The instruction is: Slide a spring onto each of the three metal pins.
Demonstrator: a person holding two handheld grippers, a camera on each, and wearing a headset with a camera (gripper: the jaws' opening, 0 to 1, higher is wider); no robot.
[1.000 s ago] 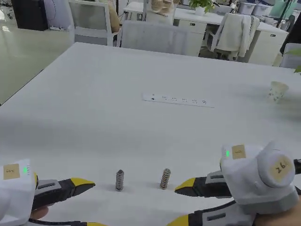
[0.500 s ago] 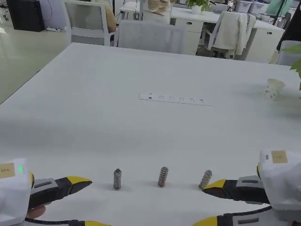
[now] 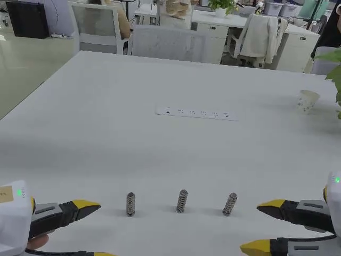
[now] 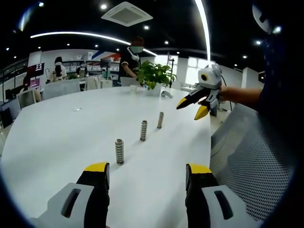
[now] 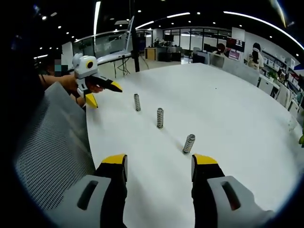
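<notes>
Right gripper (image 3: 250,227) drawn back from the row of springs.
Its yellow-tipped jaws, just beside the right spring (image 3: 230,204) a moment ago, now sit clear of it, spread apart and empty. The left gripper (image 3: 106,230) stays put, jaws also apart. Three springs stand upright near the front edge of the white table (image 3: 160,149): left spring (image 3: 130,204), middle spring (image 3: 182,201) and that right one.
</notes>
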